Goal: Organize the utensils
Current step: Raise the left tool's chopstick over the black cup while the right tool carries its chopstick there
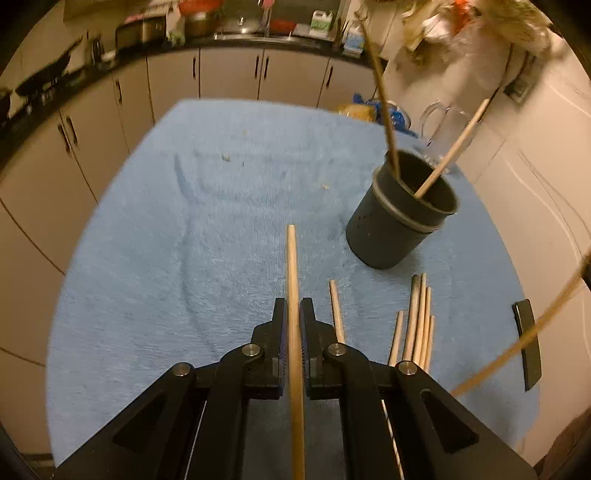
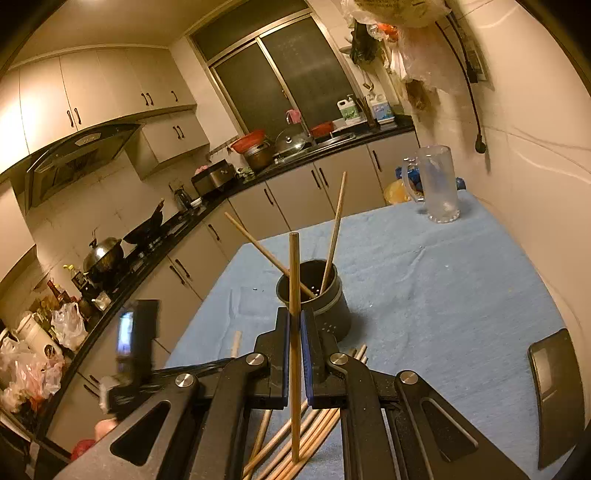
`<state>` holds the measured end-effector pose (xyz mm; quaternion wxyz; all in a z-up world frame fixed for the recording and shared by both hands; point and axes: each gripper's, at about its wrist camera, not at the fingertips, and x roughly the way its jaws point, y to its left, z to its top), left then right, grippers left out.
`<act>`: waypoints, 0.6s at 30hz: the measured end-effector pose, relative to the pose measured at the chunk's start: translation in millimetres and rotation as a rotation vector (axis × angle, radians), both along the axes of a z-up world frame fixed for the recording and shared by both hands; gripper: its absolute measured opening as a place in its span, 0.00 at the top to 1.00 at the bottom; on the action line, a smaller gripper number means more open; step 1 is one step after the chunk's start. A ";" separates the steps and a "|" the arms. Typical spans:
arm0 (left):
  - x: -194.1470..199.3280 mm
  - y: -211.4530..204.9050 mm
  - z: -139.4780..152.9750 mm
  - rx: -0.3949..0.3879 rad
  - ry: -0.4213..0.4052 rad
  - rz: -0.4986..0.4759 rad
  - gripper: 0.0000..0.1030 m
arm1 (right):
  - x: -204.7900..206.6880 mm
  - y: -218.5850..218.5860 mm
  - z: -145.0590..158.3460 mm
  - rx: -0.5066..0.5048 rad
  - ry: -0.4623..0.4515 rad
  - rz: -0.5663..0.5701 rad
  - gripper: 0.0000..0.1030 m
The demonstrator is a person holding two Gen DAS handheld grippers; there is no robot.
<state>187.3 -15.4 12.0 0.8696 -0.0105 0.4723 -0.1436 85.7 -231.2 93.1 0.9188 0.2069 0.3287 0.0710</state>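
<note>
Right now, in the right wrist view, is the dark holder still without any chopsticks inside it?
No: two chopsticks already lean inside the dark holder, while the right gripper has its jaws shut on a third chopstick.

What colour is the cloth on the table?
Light blue cloth, clearest in the left wrist view.

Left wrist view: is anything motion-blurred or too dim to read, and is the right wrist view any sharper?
Left wrist view: warm dim light, chopstick in the jaws sharp, hanging bags top right smeared, streaked chopstick at right edge. Right wrist view: holder and mug crisp, only the phone-like device at left blurred.
</note>
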 end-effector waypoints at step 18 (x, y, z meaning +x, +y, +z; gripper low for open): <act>-28.7 8.4 78.7 -0.057 -0.164 -0.042 0.94 | -8.7 -1.4 14.6 0.000 -0.044 -0.007 0.94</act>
